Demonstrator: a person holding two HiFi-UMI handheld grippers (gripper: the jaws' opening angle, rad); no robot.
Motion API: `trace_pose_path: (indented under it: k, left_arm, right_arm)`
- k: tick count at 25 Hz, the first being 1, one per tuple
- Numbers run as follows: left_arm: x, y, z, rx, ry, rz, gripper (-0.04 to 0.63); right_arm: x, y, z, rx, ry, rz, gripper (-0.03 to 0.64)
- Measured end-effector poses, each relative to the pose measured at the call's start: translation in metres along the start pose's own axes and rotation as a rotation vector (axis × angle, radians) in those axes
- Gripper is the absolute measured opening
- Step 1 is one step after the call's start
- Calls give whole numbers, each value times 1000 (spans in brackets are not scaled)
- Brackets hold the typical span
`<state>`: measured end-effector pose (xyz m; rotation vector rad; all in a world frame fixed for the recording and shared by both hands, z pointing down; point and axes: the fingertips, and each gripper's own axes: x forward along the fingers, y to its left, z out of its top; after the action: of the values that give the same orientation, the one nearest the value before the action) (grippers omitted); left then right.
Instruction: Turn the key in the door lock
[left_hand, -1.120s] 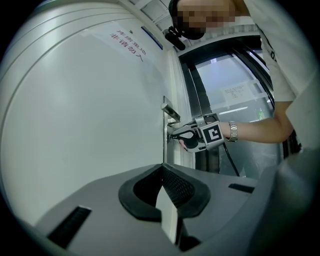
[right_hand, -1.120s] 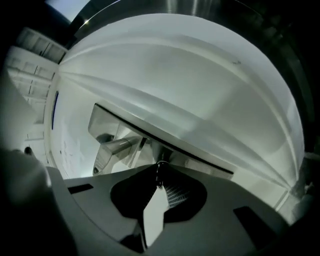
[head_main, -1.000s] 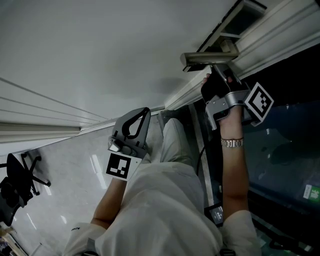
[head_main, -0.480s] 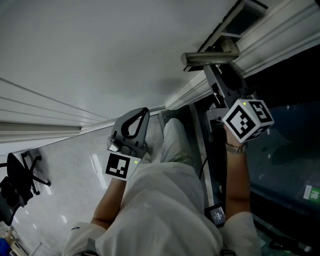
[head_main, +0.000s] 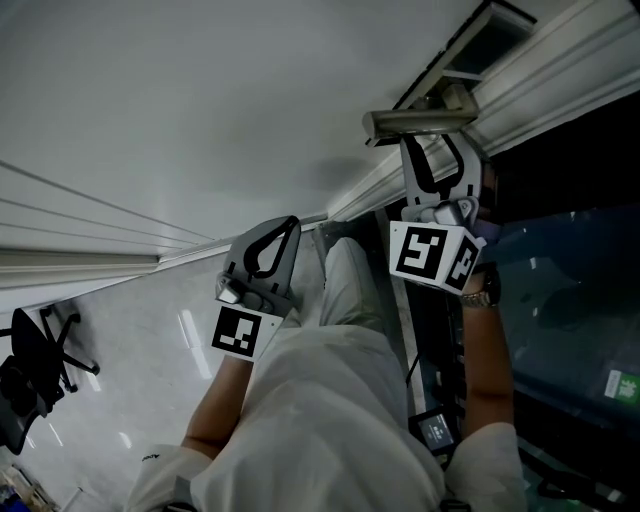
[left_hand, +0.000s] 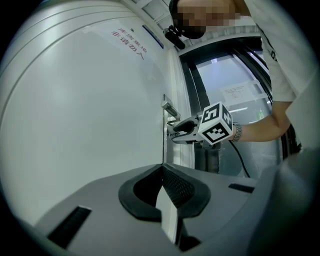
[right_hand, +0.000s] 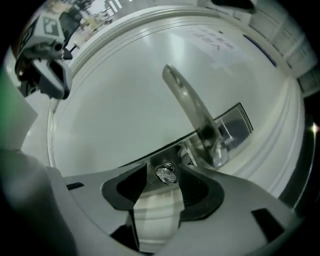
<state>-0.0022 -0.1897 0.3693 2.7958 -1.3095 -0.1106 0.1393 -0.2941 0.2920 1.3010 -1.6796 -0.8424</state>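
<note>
Holds the right gripper (head_main: 437, 150) up at the edge of the white door (head_main: 200, 100), just under the metal handle (head_main: 415, 120). Has just opened its fingers (right_hand: 131, 187) and has them spread wide, with the small silver key (right_hand: 165, 175) between them, seated in the lock (right_hand: 171, 165) and clear of both pads by a gap on either side. Shows, in the right gripper view, the handle slanting up and away from a metal plate (right_hand: 234, 125) just above and to the right of the key. Carries the marker cube (head_main: 432, 255) behind those fingers, turned toward the head camera, and a wristwatch (head_main: 483, 297) on the wrist just below it. Holds the left gripper (head_main: 290, 225) well apart from the handle, lower in the head view and just beside a pale trouser leg (head_main: 350, 280), aimed at the flat face of the door. Presses its fingers (left_hand: 180, 187) together at the tips, with nothing pinched between them. Looks, in the left gripper view, along the door face toward the right gripper at the door's edge. Takes in dark glass (head_main: 570, 280) to the right of the door frame, and a black office chair (head_main: 35, 365) on the pale floor (head_main: 130, 380) at the far left of the head view, well away from both hands.
</note>
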Motion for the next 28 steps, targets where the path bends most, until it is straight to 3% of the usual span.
trace_pose_path:
  k: [4, 7, 8, 10, 13, 19, 21, 28]
  left_arm:
    - [-1, 3, -1, 6, 3, 2, 3]
    - [-1, 4, -1, 4, 1, 0, 3]
    - [-2, 4, -1, 2, 3, 1, 3]
    - [-3, 7, -1, 0, 7, 5, 3]
    - [-3, 10, -2, 4, 9, 10, 3]
    - [-3, 11, -3, 0, 6, 10, 3]
    - [-3, 12, -3, -3, 8, 11, 3]
    - [-6, 13, -4, 8, 19, 16, 3]
  right_arm:
    - [9, 1, -5, -193, 19, -49, 176]
    - [11, -2, -5, -229, 20, -78, 159]
    - [11, -3, -5, -227, 16, -90, 107]
    - [11, -5, -4, -213, 10, -101, 106]
    - [11, -6, -4, -160, 8, -114, 104]
    - [11, -12, -5, 186, -23, -70, 104]
    - [12, -13, -2, 249, -40, -55, 104]
    - [11, -12, -4, 223, -40, -83, 107]
